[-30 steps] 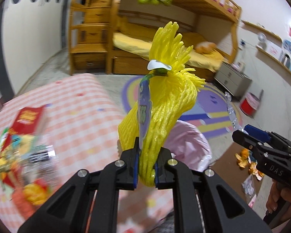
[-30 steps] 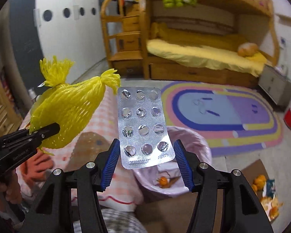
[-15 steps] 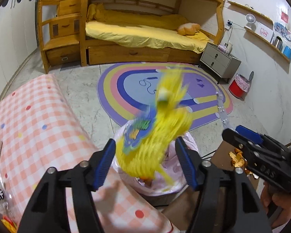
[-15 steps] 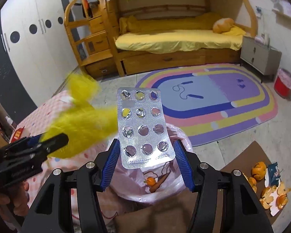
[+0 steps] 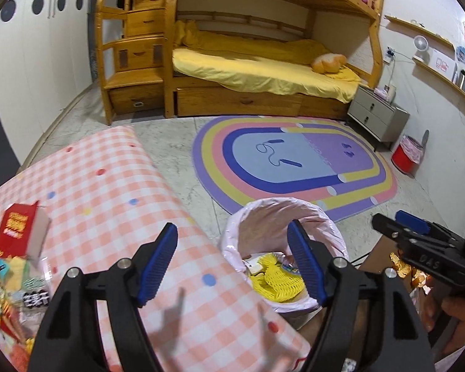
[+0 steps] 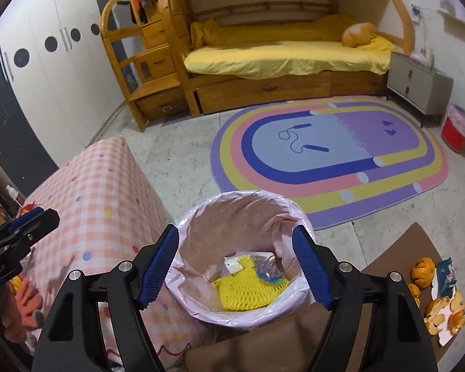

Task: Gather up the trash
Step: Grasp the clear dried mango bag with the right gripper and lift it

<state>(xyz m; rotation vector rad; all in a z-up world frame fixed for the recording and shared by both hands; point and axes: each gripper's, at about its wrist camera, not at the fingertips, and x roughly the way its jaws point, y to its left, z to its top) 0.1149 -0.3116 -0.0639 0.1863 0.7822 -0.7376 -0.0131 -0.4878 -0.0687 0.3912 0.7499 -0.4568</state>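
Note:
A bin lined with a pink bag [image 5: 331, 232] [image 6: 201, 214] stands on the floor beside the table. The yellow foam net [image 5: 277, 282] [image 6: 245, 291] lies inside it, with a silvery blister pack [image 6: 268, 271] on top. My left gripper [image 5: 232, 260] is open and empty above the table's edge by the bin. My right gripper [image 6: 237, 263] is open and empty right over the bin. More trash, a red box [image 5: 18, 232] and snack wrappers [image 5: 6, 282], lies on the pink checked table [image 5: 114, 192].
Orange peels and wrappers [image 6: 440, 297] lie on a brown board [image 6: 396, 248] on the floor at the right. A rainbow rug [image 6: 325, 155], a bunk bed [image 6: 279, 52], a grey nightstand [image 6: 418, 83] and a red bin [image 6: 455, 130] stand beyond.
My left gripper opened and dropped the yellow foam net into the bin. My right gripper opened and let the blister pack fall in too. Both moved down toward the bin.

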